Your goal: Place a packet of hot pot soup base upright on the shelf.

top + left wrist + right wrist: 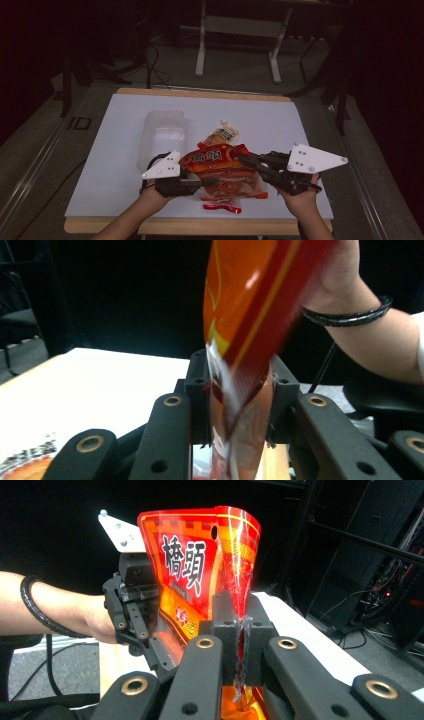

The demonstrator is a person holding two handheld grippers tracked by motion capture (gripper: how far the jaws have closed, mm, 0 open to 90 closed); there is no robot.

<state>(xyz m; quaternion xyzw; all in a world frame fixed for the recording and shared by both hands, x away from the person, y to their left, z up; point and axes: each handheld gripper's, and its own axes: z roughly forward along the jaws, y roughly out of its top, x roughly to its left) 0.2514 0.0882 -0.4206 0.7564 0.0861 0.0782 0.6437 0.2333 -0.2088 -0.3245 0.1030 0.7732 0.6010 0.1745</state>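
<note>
A red and orange snack bag (222,170) with printed characters is held up off the white board (110,155) between both grippers. My left gripper (202,181) is shut on the bag's left side; in the left gripper view the bag (250,300) runs down between the pads, with the gripper (239,410) pinching it. My right gripper (243,159) is shut on the bag's right edge; in the right gripper view the bag (195,565) stands upright with its thin edge squeezed in the gripper (243,630). There the left gripper (145,640) grips the far side.
A clear plastic container (162,135) lies behind the left gripper. A beige packet (222,134) lies just beyond the bag, and a small red wrapper (222,206) is near the front edge. A white frame (202,45) stands on the floor behind.
</note>
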